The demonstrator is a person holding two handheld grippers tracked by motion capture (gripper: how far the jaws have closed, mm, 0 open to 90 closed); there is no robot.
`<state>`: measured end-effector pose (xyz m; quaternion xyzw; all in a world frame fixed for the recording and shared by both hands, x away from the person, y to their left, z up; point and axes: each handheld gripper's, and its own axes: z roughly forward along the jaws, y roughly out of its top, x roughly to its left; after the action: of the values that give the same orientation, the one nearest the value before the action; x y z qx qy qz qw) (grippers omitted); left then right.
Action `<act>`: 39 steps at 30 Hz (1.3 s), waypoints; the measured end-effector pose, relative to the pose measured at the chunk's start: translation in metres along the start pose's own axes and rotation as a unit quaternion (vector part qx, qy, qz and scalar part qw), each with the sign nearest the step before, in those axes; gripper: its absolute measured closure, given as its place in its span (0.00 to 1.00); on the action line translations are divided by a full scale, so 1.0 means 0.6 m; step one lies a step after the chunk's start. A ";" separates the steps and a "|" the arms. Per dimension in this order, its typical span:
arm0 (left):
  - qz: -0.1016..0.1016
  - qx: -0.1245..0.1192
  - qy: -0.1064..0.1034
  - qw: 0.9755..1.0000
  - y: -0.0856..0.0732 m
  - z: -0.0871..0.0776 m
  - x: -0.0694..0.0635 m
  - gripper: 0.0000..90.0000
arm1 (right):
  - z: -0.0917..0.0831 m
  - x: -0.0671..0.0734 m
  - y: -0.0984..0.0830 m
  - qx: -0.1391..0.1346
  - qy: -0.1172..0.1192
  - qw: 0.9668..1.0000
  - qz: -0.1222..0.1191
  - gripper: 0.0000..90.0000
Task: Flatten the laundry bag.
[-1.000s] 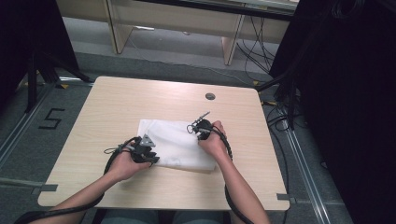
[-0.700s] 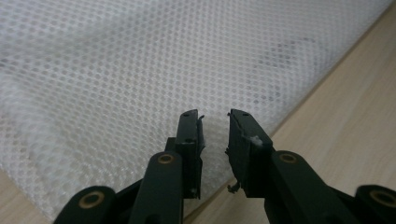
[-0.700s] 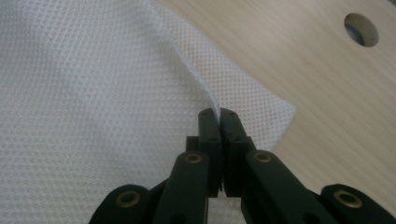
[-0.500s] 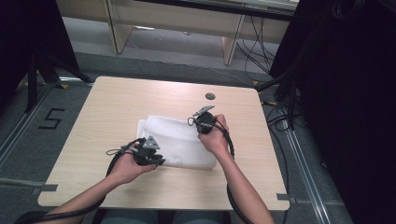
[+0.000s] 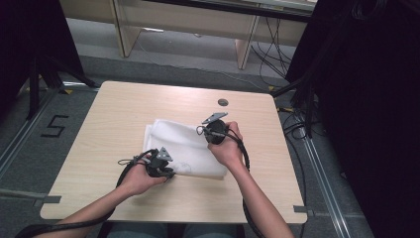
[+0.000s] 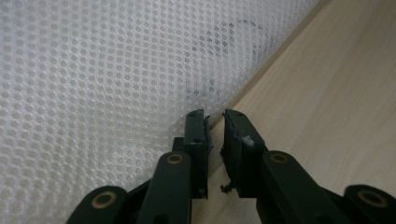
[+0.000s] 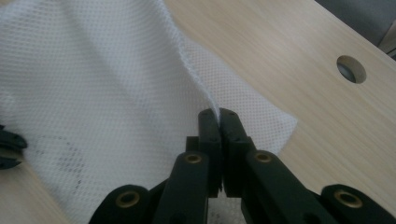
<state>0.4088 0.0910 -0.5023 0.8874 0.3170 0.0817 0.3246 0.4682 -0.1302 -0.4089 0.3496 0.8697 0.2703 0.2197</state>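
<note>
A lab or recording room is showing here: black curtains [image 5: 366, 99] hanging, cables [image 5: 270, 47] trailing, floor tape [image 5: 53, 126] marking a number.

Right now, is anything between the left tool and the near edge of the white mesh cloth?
Nothing visible. The left tool sits right at the edge of the white mesh cloth on the light wooden table, its jaws slightly apart with only bare tabletop showing between them. The right tool already pinches another edge.
</note>
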 end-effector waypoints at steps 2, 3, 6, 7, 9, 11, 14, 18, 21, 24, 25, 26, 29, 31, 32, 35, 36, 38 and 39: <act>0.000 0.003 0.005 1.000 0.002 0.000 0.004 0.87 | -0.008 0.005 0.000 -0.009 0.004 1.000 -0.003 1.00; 0.008 0.007 0.004 1.000 0.002 -0.001 0.008 0.87 | -0.014 0.009 -0.001 -0.011 0.005 1.000 0.000 1.00; -0.011 -0.001 0.004 1.000 0.002 0.002 0.010 0.87 | -0.027 0.017 -0.005 -0.023 0.005 1.000 -0.008 1.00; -0.013 -0.004 0.010 1.000 0.002 0.002 0.012 0.87 | -0.030 0.019 -0.006 -0.027 0.004 1.000 -0.012 1.00; -0.008 -0.001 0.009 1.000 0.002 0.000 0.015 0.87 | -0.039 0.027 -0.010 -0.038 0.005 0.999 -0.032 1.00; -0.009 -0.002 0.013 1.000 0.001 -0.002 0.016 0.87 | -0.049 0.036 -0.016 -0.045 0.009 0.998 -0.039 1.00; -0.015 -0.004 0.012 1.000 -0.002 -0.009 0.017 0.87 | -0.057 0.043 -0.025 -0.056 0.001 0.997 -0.058 1.00; -0.006 -0.001 0.014 1.000 -0.011 -0.034 0.019 0.86 | -0.065 0.050 -0.038 -0.065 0.003 0.995 -0.071 1.00; -0.013 -0.008 0.015 1.000 -0.020 -0.060 0.023 0.86 | -0.066 0.057 -0.047 -0.065 0.011 0.995 -0.077 1.00; -0.018 -0.015 0.022 0.999 -0.035 -0.087 0.033 0.85 | -0.070 0.064 -0.054 -0.066 0.011 0.994 -0.082 1.00; -0.026 -0.017 0.020 0.999 -0.042 -0.095 0.036 0.85 | -0.070 0.067 -0.056 -0.068 0.009 0.994 -0.084 1.00; -0.033 -0.019 0.026 0.999 -0.049 -0.103 0.039 0.85 | -0.071 0.069 -0.058 -0.069 0.009 0.994 -0.086 1.00; -0.048 -0.028 0.032 0.998 -0.070 -0.124 0.051 0.85 | -0.074 0.078 -0.063 -0.069 0.019 0.993 -0.093 1.00; -0.050 -0.031 0.045 0.997 -0.081 -0.135 0.061 0.85 | -0.075 0.084 -0.066 -0.068 0.020 0.993 -0.093 1.00; -0.050 -0.031 0.045 0.997 -0.081 -0.135 0.061 0.85 | -0.076 0.086 -0.068 -0.068 0.023 0.993 -0.095 1.00; -0.068 -0.036 0.059 0.995 -0.096 -0.153 0.082 0.84 | -0.078 0.094 -0.073 -0.067 0.034 0.993 -0.091 1.00; -0.076 -0.040 0.062 0.994 -0.097 -0.157 0.088 0.84 | -0.078 0.097 -0.075 -0.067 0.040 0.993 -0.088 1.00; -0.083 -0.046 0.069 0.993 -0.099 -0.166 0.098 0.83 | -0.079 0.100 -0.079 -0.068 0.044 0.993 -0.089 1.00; -0.087 -0.049 0.071 0.992 -0.100 -0.169 0.102 0.83 | -0.079 0.101 -0.081 -0.070 0.049 0.991 -0.098 1.00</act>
<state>0.3906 0.2174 -0.4649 0.8312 0.4110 0.1316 0.3504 0.3777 -0.1309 -0.4151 0.2326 0.8885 0.3244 0.2265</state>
